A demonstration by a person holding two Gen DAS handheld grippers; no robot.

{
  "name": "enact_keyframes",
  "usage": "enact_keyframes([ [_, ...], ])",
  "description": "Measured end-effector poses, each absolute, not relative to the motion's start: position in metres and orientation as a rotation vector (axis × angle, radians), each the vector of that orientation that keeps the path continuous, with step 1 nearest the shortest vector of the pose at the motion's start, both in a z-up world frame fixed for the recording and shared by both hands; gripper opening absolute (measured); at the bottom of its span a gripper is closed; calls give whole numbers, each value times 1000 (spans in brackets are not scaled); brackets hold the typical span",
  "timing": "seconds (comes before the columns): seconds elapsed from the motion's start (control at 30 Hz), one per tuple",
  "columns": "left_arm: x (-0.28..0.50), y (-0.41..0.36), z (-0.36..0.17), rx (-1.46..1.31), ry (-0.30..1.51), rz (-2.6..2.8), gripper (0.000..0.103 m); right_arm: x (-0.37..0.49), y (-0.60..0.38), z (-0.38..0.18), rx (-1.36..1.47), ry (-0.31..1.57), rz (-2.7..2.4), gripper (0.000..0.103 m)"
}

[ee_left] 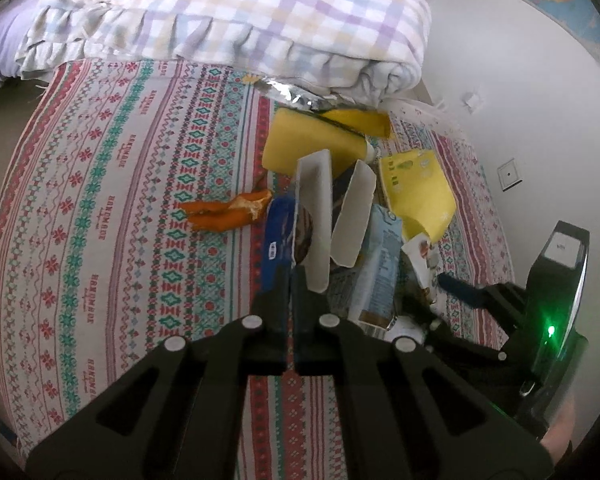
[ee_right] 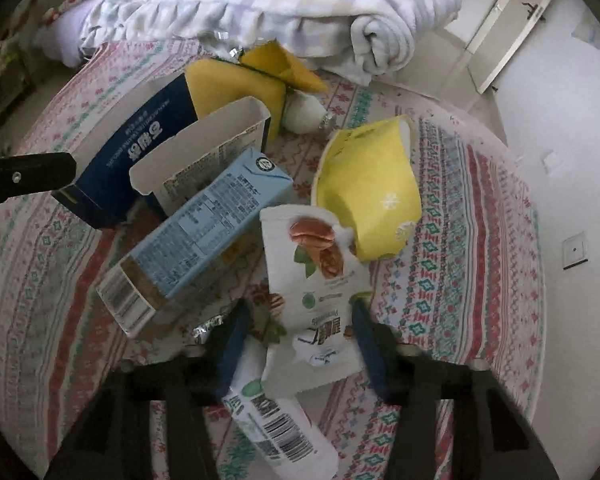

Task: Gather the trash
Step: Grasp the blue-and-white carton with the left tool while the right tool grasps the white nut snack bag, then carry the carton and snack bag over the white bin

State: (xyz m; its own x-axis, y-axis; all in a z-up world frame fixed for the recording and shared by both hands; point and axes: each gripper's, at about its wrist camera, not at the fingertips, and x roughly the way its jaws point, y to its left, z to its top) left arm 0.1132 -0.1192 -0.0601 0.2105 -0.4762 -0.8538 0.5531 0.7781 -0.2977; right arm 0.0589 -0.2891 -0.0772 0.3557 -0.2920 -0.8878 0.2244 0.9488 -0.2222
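Note:
Trash lies heaped on a patterned bed cover (ee_left: 120, 200). My left gripper (ee_left: 292, 280) is shut on the thin wall of an open dark blue box (ee_left: 278, 232), whose white flaps (ee_left: 316, 208) stand up ahead of the fingers. In the right wrist view that box (ee_right: 140, 140) has a black left finger (ee_right: 32, 176) at its corner. My right gripper (ee_right: 300, 340) is shut on a crumpled white nut pouch (ee_right: 320, 272), a blue pad on each side of it. A light blue carton (ee_right: 212, 232) leans between the box and the pouch.
Orange peel (ee_left: 228, 212) lies left of the box. Yellow bags (ee_right: 372, 184) and a foil wrapper (ee_left: 296, 94) sit behind the heap. A white pack with a barcode (ee_right: 280, 428) lies under the right gripper. A folded plaid blanket (ee_left: 260, 20) fills the back, with a white wall (ee_left: 520, 100) on the right.

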Motion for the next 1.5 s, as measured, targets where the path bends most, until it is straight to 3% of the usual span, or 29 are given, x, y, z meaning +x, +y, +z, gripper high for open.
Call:
enact_keyframes([
  [0.1,112,-116,-58,70,1150,-723,1,53,-295,-69,-47,1130,-349,20],
  [0.57,115,-84,-36,-15,1113,-738,0,23,-338,-8,240,911,-289,18],
  [0.63,116,-86,-39,-39,1134,-779,4,22,-338,-4,268,887,-270,18],
  [0.67,116,-88,-40,-40,1146,-791,23,22,-337,-1,272,880,-261,18],
  [0.7,116,-90,-42,-45,1151,-792,51,22,-335,0,267,875,-257,18],
  [0.77,116,-93,-44,-60,1139,-784,67,22,-330,2,258,869,-249,18],
  [1.07,112,-130,-65,83,1147,-778,66,24,-327,-4,257,881,-241,18],
  [1.13,107,-140,-70,139,1139,-783,59,25,-327,-5,259,882,-240,18],
  [1.2,101,-148,-76,193,1133,-791,37,25,-327,-6,260,885,-238,18],
  [1.3,97,-155,-84,250,1142,-770,20,25,-328,-7,262,886,-238,18],
  [1.5,102,-142,-71,196,1117,-773,10,23,-333,-4,270,871,-237,18],
])
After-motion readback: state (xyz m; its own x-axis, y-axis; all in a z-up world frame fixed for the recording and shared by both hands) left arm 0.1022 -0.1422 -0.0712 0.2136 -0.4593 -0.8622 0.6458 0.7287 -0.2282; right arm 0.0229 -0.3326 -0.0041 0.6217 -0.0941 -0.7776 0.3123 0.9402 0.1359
